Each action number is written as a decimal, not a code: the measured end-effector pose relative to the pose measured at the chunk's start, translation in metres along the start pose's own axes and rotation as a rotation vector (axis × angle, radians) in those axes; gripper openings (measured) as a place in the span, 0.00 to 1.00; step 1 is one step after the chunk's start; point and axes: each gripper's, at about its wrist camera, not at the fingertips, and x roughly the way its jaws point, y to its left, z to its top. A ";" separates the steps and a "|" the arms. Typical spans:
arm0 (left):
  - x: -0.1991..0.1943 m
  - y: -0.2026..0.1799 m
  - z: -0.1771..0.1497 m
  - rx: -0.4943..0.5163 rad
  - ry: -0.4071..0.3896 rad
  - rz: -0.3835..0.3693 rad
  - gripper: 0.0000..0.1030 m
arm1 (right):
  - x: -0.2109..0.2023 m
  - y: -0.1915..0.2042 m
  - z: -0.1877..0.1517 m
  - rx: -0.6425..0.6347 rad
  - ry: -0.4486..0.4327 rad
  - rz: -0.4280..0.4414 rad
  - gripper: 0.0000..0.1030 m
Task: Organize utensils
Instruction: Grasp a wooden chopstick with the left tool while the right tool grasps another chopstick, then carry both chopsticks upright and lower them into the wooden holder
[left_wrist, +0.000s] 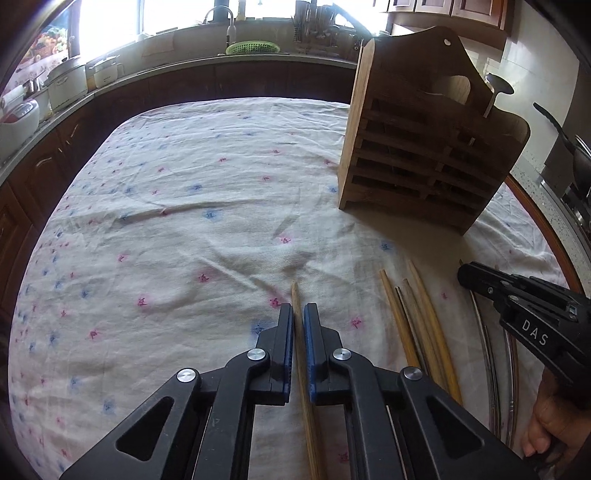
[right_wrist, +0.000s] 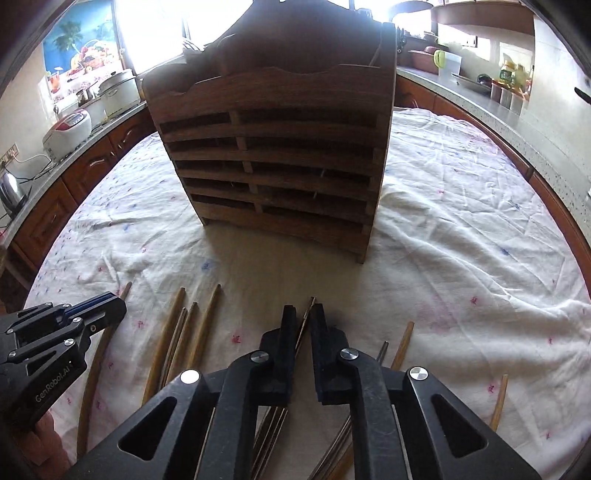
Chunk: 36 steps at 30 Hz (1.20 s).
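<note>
Lying on the flowered tablecloth (left_wrist: 192, 192), a wooden chopstick (left_wrist: 300, 332) runs straight up between the blue-padded fingers of your left gripper (left_wrist: 299, 321); the jaws sit nearly closed along both its sides, though you cannot tell from the left wrist view whether the pads actually press it, and its lower end is cut off behind the gripper body. Just to its right lies a loose bundle of chopsticks (left_wrist: 417, 317), partly covered by the gripper frame. Your right gripper (right_wrist: 303, 314) has its jaws almost together around a thin dark chopstick (right_wrist: 308, 314), whose shaft disappears under the linkage; contact there is likewise hard to make out. More chopsticks (right_wrist: 184, 332) fan out on the cloth to the left of it, and a few more (right_wrist: 402, 343) to the right, some cut off by the frame edge. Well beyond them stands the slatted wooden utensil holder (right_wrist: 273, 162), upright, its top lost in window glare. Behind it runs the kitchen counter (left_wrist: 155, 55) with pots
</note>
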 end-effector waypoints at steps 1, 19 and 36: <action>-0.005 0.002 -0.001 -0.007 -0.001 -0.010 0.04 | -0.001 -0.003 0.000 0.022 0.002 0.022 0.06; -0.163 0.043 -0.019 -0.105 -0.238 -0.228 0.03 | -0.141 -0.006 0.010 0.113 -0.246 0.254 0.04; -0.239 0.039 -0.024 -0.059 -0.397 -0.257 0.03 | -0.212 -0.013 0.034 0.098 -0.447 0.248 0.04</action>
